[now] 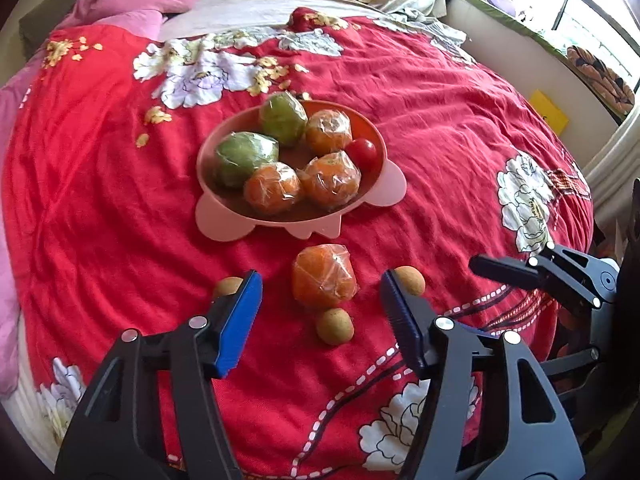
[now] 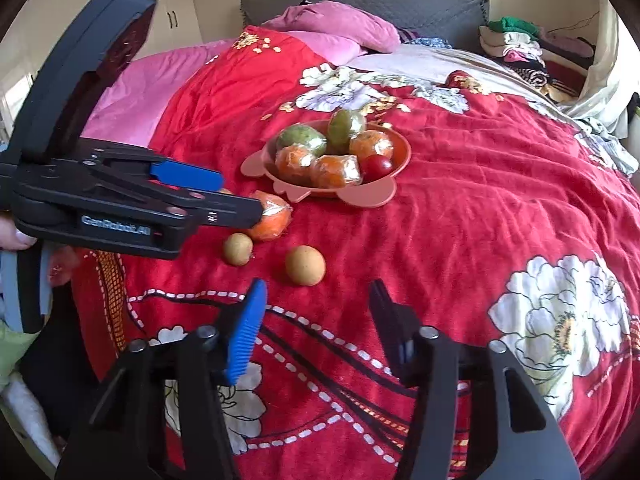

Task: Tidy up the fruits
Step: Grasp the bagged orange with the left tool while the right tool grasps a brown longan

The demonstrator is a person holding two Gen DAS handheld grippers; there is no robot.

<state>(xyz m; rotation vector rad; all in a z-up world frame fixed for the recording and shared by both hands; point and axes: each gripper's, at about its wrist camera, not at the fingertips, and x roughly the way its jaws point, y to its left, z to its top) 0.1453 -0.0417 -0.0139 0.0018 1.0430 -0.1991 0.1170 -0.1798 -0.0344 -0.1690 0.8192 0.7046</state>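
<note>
A pink plate (image 1: 224, 224) (image 2: 372, 196) on the red floral bedspread holds two wrapped green fruits, three wrapped oranges and a red tomato (image 1: 362, 152). A loose wrapped orange (image 1: 323, 276) (image 2: 272, 216) lies in front of the plate. Three small tan round fruits lie around it: one (image 1: 335, 326) (image 2: 238, 249) nearest, one (image 1: 410, 281) (image 2: 305, 265) to the right, one (image 1: 227, 286) to the left. My left gripper (image 1: 320, 312) is open, its jaws either side of the loose orange, just short of it. My right gripper (image 2: 316, 320) is open and empty, short of the tan fruit.
The right gripper's body (image 1: 560, 272) shows at the right edge of the left wrist view. Pink pillows (image 2: 332, 32) and a grey headboard (image 2: 420, 0) lie at the far end. Clothes (image 2: 532, 48) are piled at the far right. The bed's edge is near the grippers.
</note>
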